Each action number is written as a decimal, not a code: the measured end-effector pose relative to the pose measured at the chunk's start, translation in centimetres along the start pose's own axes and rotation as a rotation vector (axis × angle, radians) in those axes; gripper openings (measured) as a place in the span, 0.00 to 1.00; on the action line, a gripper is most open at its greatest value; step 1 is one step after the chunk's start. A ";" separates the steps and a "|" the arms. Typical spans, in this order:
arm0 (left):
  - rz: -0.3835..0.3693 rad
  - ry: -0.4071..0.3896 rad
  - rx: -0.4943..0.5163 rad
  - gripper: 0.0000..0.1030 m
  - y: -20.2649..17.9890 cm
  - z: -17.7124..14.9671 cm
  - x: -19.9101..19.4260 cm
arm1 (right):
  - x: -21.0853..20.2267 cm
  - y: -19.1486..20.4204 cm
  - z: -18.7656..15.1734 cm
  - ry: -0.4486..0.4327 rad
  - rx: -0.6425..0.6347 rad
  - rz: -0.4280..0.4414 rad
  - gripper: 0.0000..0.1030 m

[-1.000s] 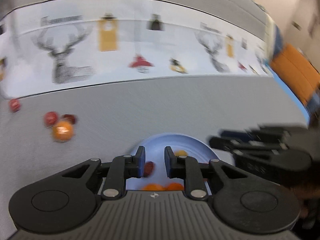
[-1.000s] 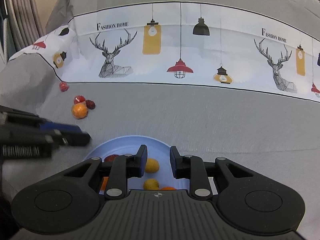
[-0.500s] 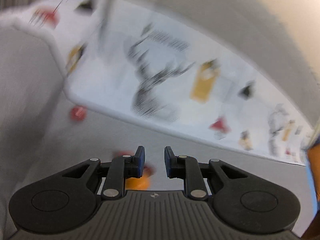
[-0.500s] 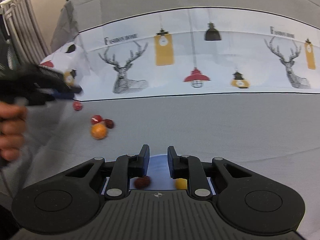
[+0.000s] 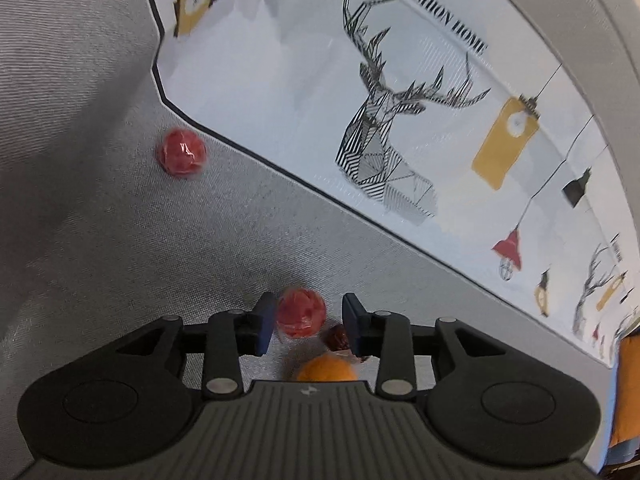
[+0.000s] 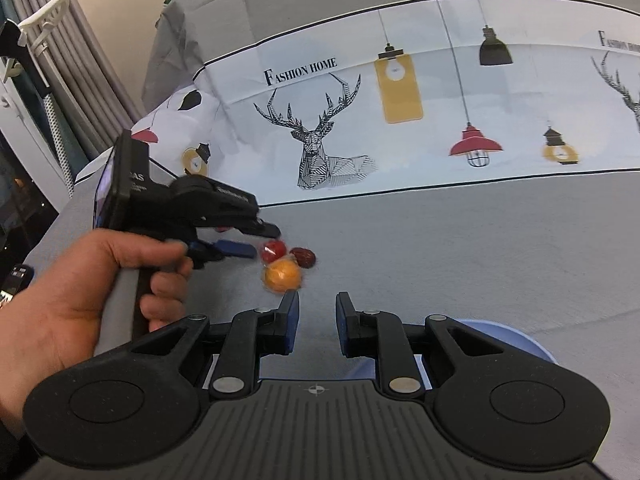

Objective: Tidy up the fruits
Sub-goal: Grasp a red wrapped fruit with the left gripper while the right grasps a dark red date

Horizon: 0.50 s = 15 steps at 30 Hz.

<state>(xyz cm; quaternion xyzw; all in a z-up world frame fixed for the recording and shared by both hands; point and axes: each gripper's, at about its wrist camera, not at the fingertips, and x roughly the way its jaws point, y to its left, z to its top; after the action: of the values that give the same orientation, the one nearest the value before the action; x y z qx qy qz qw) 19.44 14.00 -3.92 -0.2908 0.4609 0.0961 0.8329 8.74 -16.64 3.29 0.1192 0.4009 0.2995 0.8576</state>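
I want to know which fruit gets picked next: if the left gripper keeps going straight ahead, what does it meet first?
Probably the red fruit, lying between the opening jaws of the left gripper.

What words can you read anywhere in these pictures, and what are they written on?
"FASHION HOME" on the printed cloth, above the deer drawing.
"FASHION HOME" again on the same cloth at the right edge of the right wrist view, cut off.
A small copy at the far right of the left wrist view is too small to read.
White letters on the black clamp of the left gripper: partly hidden and blurred, not readable.
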 end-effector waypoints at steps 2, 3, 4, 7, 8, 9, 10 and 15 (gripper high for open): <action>0.011 0.008 0.014 0.38 -0.2 0.0 0.6 | 1.1 0.3 0.5 0.001 0.016 0.004 0.21; 0.013 0.015 0.020 0.38 -0.3 -0.1 0.9 | 1.6 0.5 0.8 0.000 0.021 0.006 0.21; 0.010 0.024 0.030 0.37 -0.3 -0.1 1.3 | 2.3 0.8 1.1 0.001 0.023 0.005 0.21; 0.016 0.028 0.069 0.30 -0.6 -0.3 1.7 | 4.7 1.0 2.1 0.014 0.019 0.003 0.22; 0.022 0.025 0.052 0.30 -0.3 -0.2 1.5 | 5.5 1.0 2.4 0.023 0.016 0.002 0.22; 0.033 0.018 0.035 0.30 -0.1 -0.2 1.3 | 6.4 1.0 2.6 0.033 0.013 -0.002 0.25; 0.051 0.007 0.013 0.30 0.2 -0.1 1.0 | 7.3 1.1 2.9 0.044 0.010 -0.005 0.27; 0.124 -0.020 -0.054 0.30 1.5 0.2 0.0 | 11.7 1.3 3.9 0.070 -0.007 -0.019 0.41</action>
<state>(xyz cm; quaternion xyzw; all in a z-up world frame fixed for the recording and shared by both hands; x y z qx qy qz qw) 18.97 15.30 -4.45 -0.2830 0.4668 0.1629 0.8219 17.01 -8.38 -0.82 0.1018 0.4305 0.2966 0.8464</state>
